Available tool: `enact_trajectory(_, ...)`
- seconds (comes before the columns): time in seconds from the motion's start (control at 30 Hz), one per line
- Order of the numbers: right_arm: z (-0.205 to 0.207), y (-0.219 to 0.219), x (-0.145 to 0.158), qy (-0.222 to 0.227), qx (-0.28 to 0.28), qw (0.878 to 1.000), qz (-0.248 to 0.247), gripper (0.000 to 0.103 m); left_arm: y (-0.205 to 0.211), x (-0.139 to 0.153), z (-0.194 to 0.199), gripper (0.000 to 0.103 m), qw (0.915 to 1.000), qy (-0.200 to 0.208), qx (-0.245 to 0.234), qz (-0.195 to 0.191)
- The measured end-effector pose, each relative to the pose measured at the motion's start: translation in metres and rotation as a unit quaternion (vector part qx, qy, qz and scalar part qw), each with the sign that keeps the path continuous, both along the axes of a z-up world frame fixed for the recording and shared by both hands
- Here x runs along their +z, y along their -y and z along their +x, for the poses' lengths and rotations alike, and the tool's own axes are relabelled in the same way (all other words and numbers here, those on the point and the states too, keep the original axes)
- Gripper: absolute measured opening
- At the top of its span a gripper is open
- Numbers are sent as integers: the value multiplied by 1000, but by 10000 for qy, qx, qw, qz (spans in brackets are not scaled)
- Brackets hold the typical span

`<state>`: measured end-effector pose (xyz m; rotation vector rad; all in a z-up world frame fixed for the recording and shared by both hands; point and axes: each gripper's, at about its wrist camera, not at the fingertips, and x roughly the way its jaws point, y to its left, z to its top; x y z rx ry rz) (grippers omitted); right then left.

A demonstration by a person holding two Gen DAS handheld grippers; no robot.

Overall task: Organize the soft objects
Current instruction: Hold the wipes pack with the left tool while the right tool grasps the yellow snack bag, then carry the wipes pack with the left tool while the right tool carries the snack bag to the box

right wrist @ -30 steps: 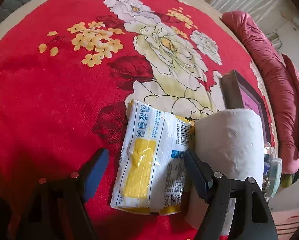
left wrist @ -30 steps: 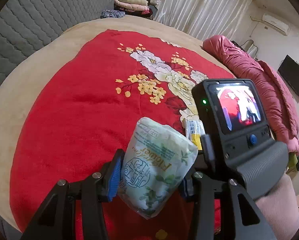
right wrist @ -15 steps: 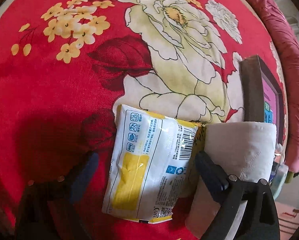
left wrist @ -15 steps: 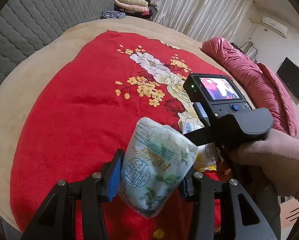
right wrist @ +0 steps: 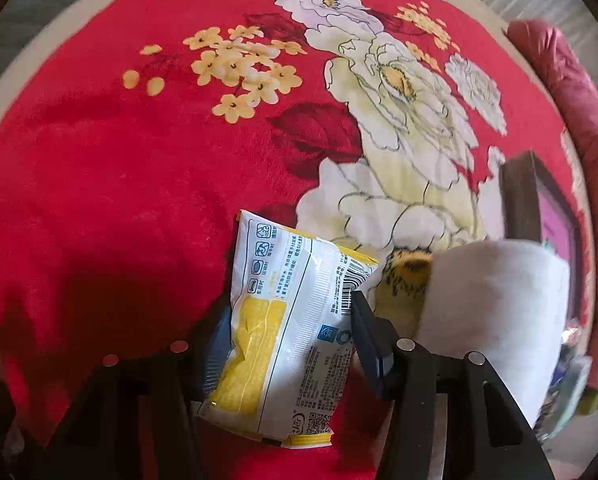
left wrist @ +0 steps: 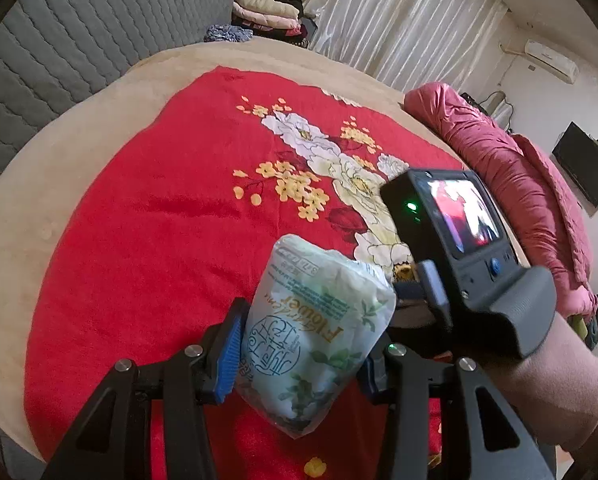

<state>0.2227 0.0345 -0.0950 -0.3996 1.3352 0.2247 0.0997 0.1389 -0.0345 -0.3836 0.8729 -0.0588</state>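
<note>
My left gripper (left wrist: 299,356) is shut on a pale green tissue pack (left wrist: 319,332) printed with "Flower", held above the red floral blanket (left wrist: 147,240). My right gripper (right wrist: 287,340) is shut on a white and yellow wipes pack (right wrist: 283,336), lifted slightly off the blanket (right wrist: 119,180). A white toilet paper roll (right wrist: 495,316) stands just right of that pack. The right gripper's body and screen show in the left wrist view (left wrist: 459,256), right of the tissue pack.
A dark box with a pink face (right wrist: 539,208) stands behind the roll. A rolled pink quilt (left wrist: 519,176) lies along the bed's right side. Folded clothes (left wrist: 267,12) sit beyond the bed's far end. A padded grey headboard (left wrist: 79,40) is on the left.
My right gripper has closed on the wipes pack and raised it. The left gripper still holds the tissue pack in the same place.
</note>
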Motion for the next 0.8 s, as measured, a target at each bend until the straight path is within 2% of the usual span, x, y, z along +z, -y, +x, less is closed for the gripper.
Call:
enact_trajectory(0.2, -28, -18, 6, -32, 411, 9980, 479, 57, -5, 7, -4, 47, 9999, 52, 97, 29)
enact_trajectory(0.3, -37, -22, 2, -3, 548, 9971, 529, 58, -8, 8, -6, 47, 9999, 58, 139, 46)
enact_trajectory(0.4, -31, -12, -5, -143, 324, 9962, 800, 64, -10, 9, -6, 47, 9998, 64, 155, 67)
enact_trajectory(0.57, -31, -6, -9, -167, 172, 9948, 993, 66, -10, 10, -6, 47, 9998, 56, 176, 106)
enact_trajectory(0.63, -33, -7, -8, -155, 175, 9946, 1010, 65, -9, 11, -6, 47, 9998, 47, 175, 121)
enact_trajectory(0.7, -41, -9, -6, -160, 202, 9941, 1054, 58, -10, 12, -6, 47, 9998, 54, 178, 120)
enact_trajectory(0.8, -54, -10, 4, 37, 342, 9932, 1108, 56, -10, 15, -8, 47, 9997, 94, 195, 132)
